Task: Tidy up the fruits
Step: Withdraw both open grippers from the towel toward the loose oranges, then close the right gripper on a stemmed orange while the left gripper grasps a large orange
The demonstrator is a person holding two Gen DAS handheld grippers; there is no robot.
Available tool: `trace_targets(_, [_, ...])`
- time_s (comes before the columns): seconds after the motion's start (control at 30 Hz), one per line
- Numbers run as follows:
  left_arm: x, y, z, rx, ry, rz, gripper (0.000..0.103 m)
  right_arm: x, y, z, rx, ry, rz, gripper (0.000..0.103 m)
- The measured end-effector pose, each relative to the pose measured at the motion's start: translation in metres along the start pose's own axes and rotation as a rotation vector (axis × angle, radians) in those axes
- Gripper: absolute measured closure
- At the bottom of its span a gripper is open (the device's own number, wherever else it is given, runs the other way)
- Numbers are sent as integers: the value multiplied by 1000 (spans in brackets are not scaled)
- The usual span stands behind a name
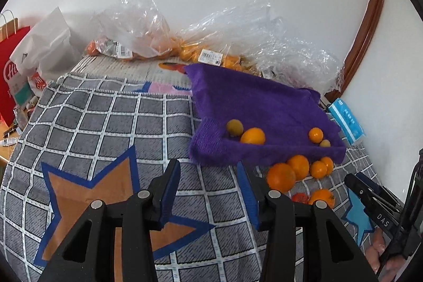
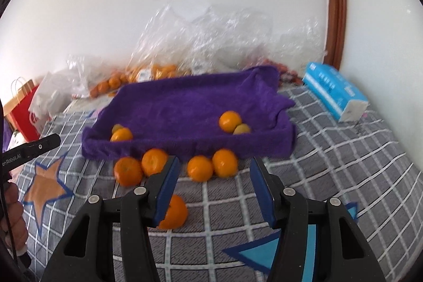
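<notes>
We are hovering both grippers before the purple towel-lined tray (image 2: 185, 102).

Left gripper (image 1: 208, 181) and right gripper (image 2: 214, 176) are standing apart, empty; mandarins (image 2: 199, 167) are lying against the tray's near edge.

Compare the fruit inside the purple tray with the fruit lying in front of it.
Tray fruit: four pieces inside the purple tray, in two pairs at its near corners, each an orange one beside a smaller greenish-yellow one. Front fruit: all orange and mostly larger, lying on the checked cloth, four against the tray's front edge and one nearer, beside the right gripper. Both groups are round, loose and ungripped.
</notes>
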State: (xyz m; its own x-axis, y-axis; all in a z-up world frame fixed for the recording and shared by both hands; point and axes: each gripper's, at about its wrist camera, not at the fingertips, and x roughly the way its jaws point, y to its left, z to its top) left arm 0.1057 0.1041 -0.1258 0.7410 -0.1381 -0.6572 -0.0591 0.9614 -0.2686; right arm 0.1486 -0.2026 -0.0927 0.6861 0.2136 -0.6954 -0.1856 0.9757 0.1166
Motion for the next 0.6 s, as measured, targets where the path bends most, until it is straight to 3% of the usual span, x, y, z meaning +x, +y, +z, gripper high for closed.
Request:
trace_targets(0.17, [3,3,-13,-2,39,-11,61,8,13,-19,12,53,104,53])
trace_targets(0.33, [4,-5,-17,37,49,11,61,21,29,-30,-15,110,154,53])
trace_targets(0.47, [6,-9,-17,37,67,-4,61,29,33,-33,-64,147,117,60])
trace_targets(0.6, [15,-23,-17,49,97,-36,61,22,22,-32,-34,120,139,60])
